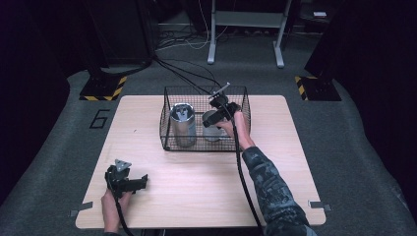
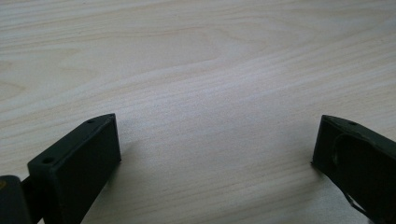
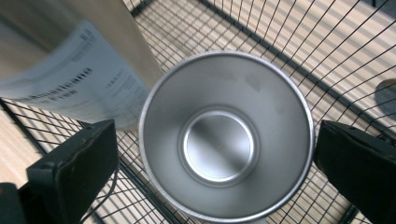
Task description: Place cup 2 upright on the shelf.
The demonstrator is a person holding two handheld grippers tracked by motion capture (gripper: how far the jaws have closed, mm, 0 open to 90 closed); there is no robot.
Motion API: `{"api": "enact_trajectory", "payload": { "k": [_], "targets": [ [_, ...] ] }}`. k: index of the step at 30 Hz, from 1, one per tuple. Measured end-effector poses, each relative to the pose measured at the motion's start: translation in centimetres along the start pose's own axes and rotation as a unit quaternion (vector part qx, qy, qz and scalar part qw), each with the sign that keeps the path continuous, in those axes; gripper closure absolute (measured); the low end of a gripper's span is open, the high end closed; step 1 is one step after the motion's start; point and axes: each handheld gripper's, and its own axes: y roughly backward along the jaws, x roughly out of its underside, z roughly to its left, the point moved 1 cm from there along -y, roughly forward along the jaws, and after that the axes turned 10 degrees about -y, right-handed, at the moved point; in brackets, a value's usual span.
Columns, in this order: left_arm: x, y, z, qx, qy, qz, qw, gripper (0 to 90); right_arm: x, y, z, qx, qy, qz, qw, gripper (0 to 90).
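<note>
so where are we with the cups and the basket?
Looks done: the taller metal canister stands in the wire basket. In hand: the right gripper is open with its jaws either side of the steel cup, inside the basket. Left: whether the cup goes in or out is unclear. The left gripper idles open on the table.

Left gripper (image 1: 142, 181): black body, grey three-cornered plate on top, black cable trailing; blocky matte-black jaws with small round screw holes. Right gripper (image 1: 209, 121): black, with long black cable. Right forearm: dark camouflage-patterned sleeve (image 1: 273, 189).
</note>
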Motion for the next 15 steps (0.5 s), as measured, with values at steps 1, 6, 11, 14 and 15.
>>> {"api": "enact_trajectory", "payload": {
  "k": [1, 6, 11, 14, 15],
  "targets": [
    [0.0, 0.0, 0.0, 0.0, 0.0, 0.0, 1.0, 0.4, 0.0, 0.4, 0.1, -0.001, 0.001, -0.007, 1.0, 0.0],
    [0.0, 0.0, 0.0, 0.0, 0.002, -0.001, 1.0, 0.4, 0.2, 2.0, 0.6, -0.008, 0.014, -0.024, 0.9996, 0.0],
    [0.0, 0.0, 0.0, 0.0, 0.002, -0.001, 1.0, 0.4, 1.1, 3.6, 1.7, -0.013, 0.033, -0.05, 0.9981, 0.0],
    [0.0, 0.0, 0.0, 0.0, 0.001, -0.001, 1.0, 0.4, 1.8, 4.5, 2.4, -0.019, 0.047, -0.061, 0.9968, 0.0],
    [0.0, 0.0, 0.0, 0.0, 0.001, -0.001, 1.0, 0.4, 2.2, 4.9, 2.7, -0.02, 0.053, -0.066, 0.9962, 0.0]
  ]
}}
